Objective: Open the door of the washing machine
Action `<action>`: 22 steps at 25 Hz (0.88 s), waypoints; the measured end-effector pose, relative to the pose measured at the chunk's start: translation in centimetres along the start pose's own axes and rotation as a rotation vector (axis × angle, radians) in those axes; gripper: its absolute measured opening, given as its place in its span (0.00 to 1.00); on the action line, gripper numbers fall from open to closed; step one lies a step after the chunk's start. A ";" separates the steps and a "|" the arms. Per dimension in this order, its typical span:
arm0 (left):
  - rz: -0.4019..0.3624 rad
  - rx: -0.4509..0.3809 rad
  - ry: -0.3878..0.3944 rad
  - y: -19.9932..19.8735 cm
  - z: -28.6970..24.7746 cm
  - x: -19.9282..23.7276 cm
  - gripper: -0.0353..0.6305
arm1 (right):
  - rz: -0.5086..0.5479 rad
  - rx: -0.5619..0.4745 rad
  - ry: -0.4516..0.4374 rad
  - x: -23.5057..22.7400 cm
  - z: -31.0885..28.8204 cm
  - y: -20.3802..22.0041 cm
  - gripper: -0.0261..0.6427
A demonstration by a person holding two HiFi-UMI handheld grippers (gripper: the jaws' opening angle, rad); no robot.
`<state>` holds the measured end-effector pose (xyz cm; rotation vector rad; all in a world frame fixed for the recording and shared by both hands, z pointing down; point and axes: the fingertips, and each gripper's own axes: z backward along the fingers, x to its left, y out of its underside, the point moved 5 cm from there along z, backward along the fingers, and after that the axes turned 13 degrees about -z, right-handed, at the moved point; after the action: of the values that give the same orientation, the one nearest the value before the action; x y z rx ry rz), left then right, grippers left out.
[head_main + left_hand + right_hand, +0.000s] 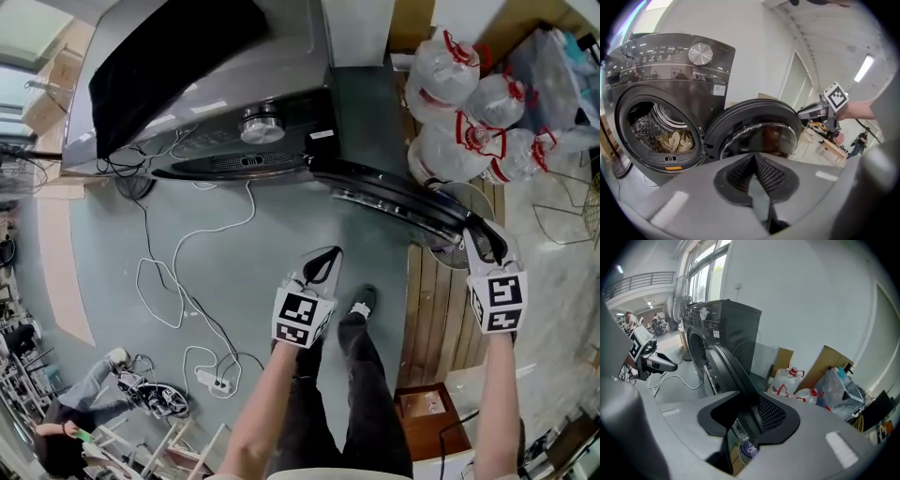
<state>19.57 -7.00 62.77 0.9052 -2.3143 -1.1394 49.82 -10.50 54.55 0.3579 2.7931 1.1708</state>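
At 3 o'clock the right gripper (488, 246) pinched the edge of the door (394, 198) to pull it open, while the left gripper (323, 268) hung pressed together, empty.

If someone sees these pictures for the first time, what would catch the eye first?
The dark washing machine stands with its round door swung wide open and pale laundry lying in the drum. The right gripper holds the door's far edge between its fingers, while the left gripper hangs shut and empty nearby.
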 end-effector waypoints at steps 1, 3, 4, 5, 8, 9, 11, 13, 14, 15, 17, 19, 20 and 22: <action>0.006 -0.003 -0.001 0.1 0.1 0.1 0.14 | 0.003 -0.001 0.005 0.1 0.0 -0.1 0.20; 0.017 -0.007 -0.004 0.3 0.3 0.1 0.14 | 0.007 -0.006 0.011 0.1 0.0 -0.2 0.20; 0.023 -0.010 -0.003 0.4 0.5 0.1 0.14 | 0.004 -0.008 0.010 0.1 0.1 -0.1 0.20; 0.027 -0.014 -0.002 0.4 0.8 0.1 0.14 | -0.003 -0.010 0.008 0.0 0.1 0.0 0.20; 0.035 -0.034 -0.005 0.3 2.1 0.6 0.14 | -0.017 -0.012 0.019 0.0 0.3 0.5 0.20; 0.040 -0.041 -0.014 0.3 2.6 1.0 0.14 | -0.014 -0.010 0.027 0.0 0.3 0.4 0.20; 0.051 -0.053 -0.031 0.6 3.5 1.5 0.14 | 0.003 -0.001 0.046 0.2 0.3 0.3 0.20; 0.068 -0.066 -0.047 1.1 4.3 2.1 0.14 | 0.023 0.009 0.062 0.4 0.4 0.2 0.20; 0.083 -0.076 -0.056 1.3 4.7 2.4 0.14 | 0.023 0.014 0.059 0.6 0.4 0.3 0.20; 0.103 -0.087 -0.069 1.5 5.1 2.7 0.14 | 0.016 0.017 0.046 0.9 0.5 0.2 0.20; 0.143 -0.111 -0.100 2.0 6.1 3.3 0.14 | 0.007 0.016 0.014 1.6 0.8 -0.1 0.20; 0.170 -0.126 -0.130 2.5 7.0 3.7 0.14 | 0.023 0.007 0.001 2.7 1.3 -0.7 0.20; 0.177 -0.130 -0.143 2.7 7.4 4.1 0.14 | 0.033 -0.001 -0.005 3.4 1.4 -1.1 0.20; 0.184 -0.134 -0.172 3.2 8.0 4.8 0.14 | 0.052 -0.020 -0.024 5.3 1.3 -2.1 0.20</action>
<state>10.21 -4.55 61.04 0.5531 -2.3640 -1.3174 44.52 -9.67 52.21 0.4430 2.7654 1.1963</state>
